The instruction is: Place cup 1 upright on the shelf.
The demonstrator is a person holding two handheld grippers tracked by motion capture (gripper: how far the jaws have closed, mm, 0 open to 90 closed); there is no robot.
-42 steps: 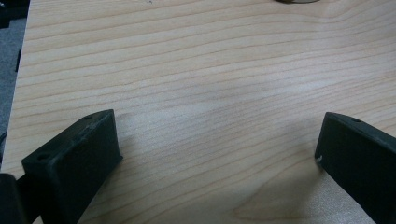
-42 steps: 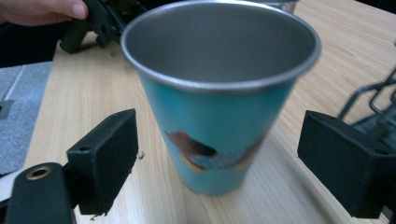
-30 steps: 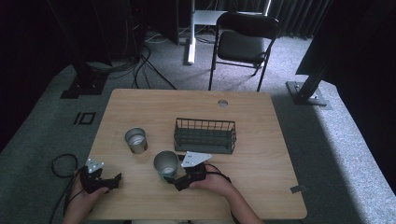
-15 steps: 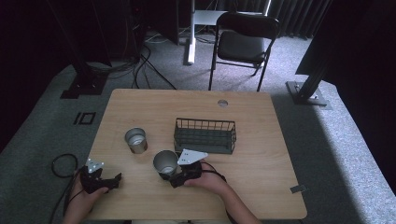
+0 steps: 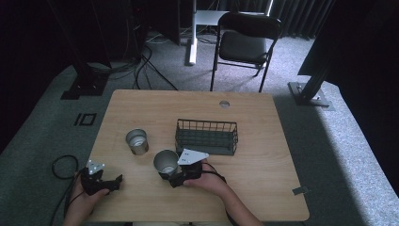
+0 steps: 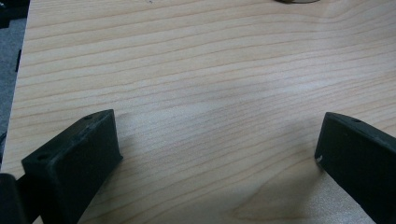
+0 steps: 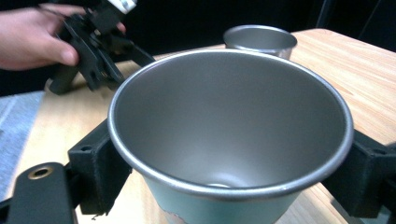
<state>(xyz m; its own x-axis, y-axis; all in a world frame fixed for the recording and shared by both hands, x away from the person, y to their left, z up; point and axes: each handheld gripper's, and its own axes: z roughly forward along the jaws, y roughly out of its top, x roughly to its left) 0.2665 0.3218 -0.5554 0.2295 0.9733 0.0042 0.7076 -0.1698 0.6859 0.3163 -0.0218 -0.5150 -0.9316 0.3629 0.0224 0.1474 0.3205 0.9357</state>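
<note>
Fingers of the right gripper (image 7: 224, 177) are closed around the upright steel cup (image 7: 229, 135) at lower centre; the wire basket (image 5: 207, 136) lies just beyond. The left gripper (image 6: 215, 158) is held open over bare counter (image 6: 196, 70).

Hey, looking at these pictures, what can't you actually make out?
- Near cup: its base and lower wall are cut off by the bottom edge of the right gripper view.
- Far cup: what its inside holds is too small to tell in the high view; the near cup hides its body in the right gripper view.
- Basket: its floor is too dark and small in the high view.
</note>
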